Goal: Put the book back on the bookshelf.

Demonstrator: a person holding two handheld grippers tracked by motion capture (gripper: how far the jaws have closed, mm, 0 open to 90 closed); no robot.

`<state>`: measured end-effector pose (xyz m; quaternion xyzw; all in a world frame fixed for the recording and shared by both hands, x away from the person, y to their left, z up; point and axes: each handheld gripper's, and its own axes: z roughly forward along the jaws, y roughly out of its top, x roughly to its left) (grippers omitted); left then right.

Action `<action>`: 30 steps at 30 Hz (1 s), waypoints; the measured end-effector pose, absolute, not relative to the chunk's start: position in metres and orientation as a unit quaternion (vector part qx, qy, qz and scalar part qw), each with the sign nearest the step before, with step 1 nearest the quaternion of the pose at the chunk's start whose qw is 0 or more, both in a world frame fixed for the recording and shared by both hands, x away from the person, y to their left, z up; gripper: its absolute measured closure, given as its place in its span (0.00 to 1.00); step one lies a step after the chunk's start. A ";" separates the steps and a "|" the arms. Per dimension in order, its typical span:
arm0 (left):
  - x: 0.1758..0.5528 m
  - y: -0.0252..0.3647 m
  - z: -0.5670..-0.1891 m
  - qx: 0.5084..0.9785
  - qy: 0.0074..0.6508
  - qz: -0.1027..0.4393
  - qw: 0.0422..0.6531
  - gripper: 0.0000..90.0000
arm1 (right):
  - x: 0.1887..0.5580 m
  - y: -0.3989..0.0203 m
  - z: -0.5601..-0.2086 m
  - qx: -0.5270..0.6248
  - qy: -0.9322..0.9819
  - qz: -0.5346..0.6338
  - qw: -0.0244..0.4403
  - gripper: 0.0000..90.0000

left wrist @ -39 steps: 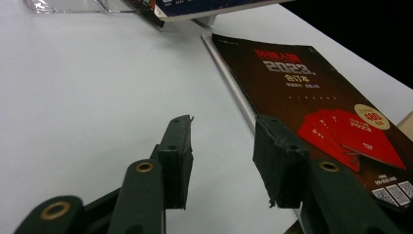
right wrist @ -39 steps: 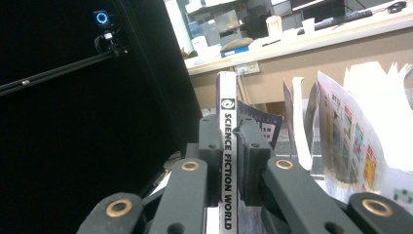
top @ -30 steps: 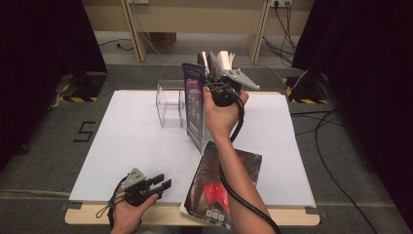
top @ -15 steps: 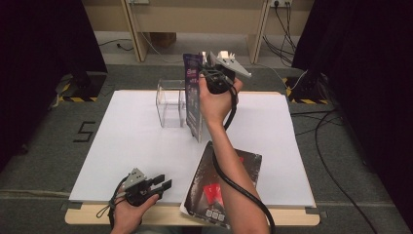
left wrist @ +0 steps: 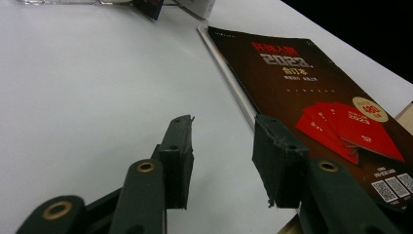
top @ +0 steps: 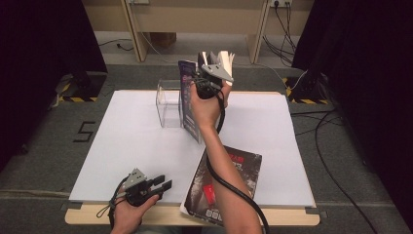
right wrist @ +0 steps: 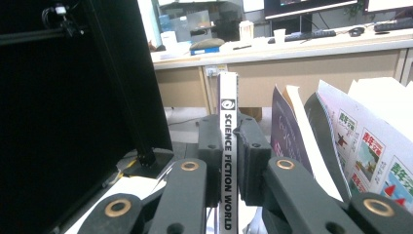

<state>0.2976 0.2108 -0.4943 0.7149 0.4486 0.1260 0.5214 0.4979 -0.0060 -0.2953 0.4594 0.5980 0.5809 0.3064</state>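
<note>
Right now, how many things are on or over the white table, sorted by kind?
Magazines: 2, one held upright in the right gripper, one dark-covered lying flat at the near edge.
Clear plastic holders: 1, standing behind the held magazine.
Handheld grippers: 2, right and left gripper.
Total: 5.

The right gripper (top: 207,68) is raised on an outstretched forearm, jaws apparently clamped, while the left gripper (top: 163,184) rests low near the table edge, jaws parted.
</note>
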 end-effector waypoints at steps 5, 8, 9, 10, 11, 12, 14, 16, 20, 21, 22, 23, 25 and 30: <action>0.297 0.210 -0.495 0.716 0.448 0.127 0.520 0.64 | 0.485 -0.009 -0.296 0.448 0.612 0.570 0.316 0.92; 0.298 0.211 -0.495 0.716 0.449 0.127 0.519 0.64 | 0.475 -0.014 -0.298 0.448 0.618 0.565 0.314 0.91; 0.298 0.211 -0.495 0.716 0.449 0.127 0.519 0.64 | 0.475 -0.014 -0.298 0.448 0.618 0.565 0.314 0.91; 0.298 0.211 -0.495 0.716 0.449 0.126 0.519 0.64 | 0.471 -0.016 -0.299 0.449 0.618 0.564 0.313 0.91; 0.297 0.210 -0.495 0.717 0.449 0.126 0.518 0.64 | 0.465 -0.021 -0.300 0.448 0.623 0.563 0.307 0.91; 0.297 0.210 -0.495 0.716 0.450 0.125 0.519 0.64 | 0.462 -0.025 -0.300 0.450 0.624 0.561 0.304 0.90; 0.297 0.210 -0.496 0.716 0.450 0.125 0.519 0.64 | 0.459 -0.028 -0.301 0.451 0.627 0.561 0.298 0.90; 0.297 0.209 -0.496 0.717 0.449 0.125 0.519 0.64 | 0.453 -0.033 -0.301 0.453 0.633 0.559 0.285 0.89; 0.297 0.208 -0.496 0.719 0.447 0.124 0.518 0.64 | 0.444 -0.047 -0.299 0.463 0.651 0.542 0.261 0.88; 0.297 0.208 -0.496 0.718 0.447 0.124 0.518 0.64 | 0.444 -0.047 -0.299 0.463 0.651 0.542 0.261 0.88; 0.297 0.207 -0.496 0.718 0.448 0.123 0.519 0.64 | 0.442 -0.051 -0.298 0.467 0.653 0.540 0.251 0.87; 0.297 0.207 -0.496 0.718 0.448 0.123 0.519 0.64 | 0.442 -0.051 -0.298 0.467 0.653 0.540 0.251 0.87; 0.297 0.208 -0.496 0.718 0.447 0.123 0.518 0.64 | 0.439 -0.053 -0.298 0.470 0.660 0.533 0.244 0.87; 0.297 0.208 -0.496 0.717 0.448 0.123 0.520 0.64 | 0.430 -0.058 -0.298 0.480 0.669 0.518 0.234 0.84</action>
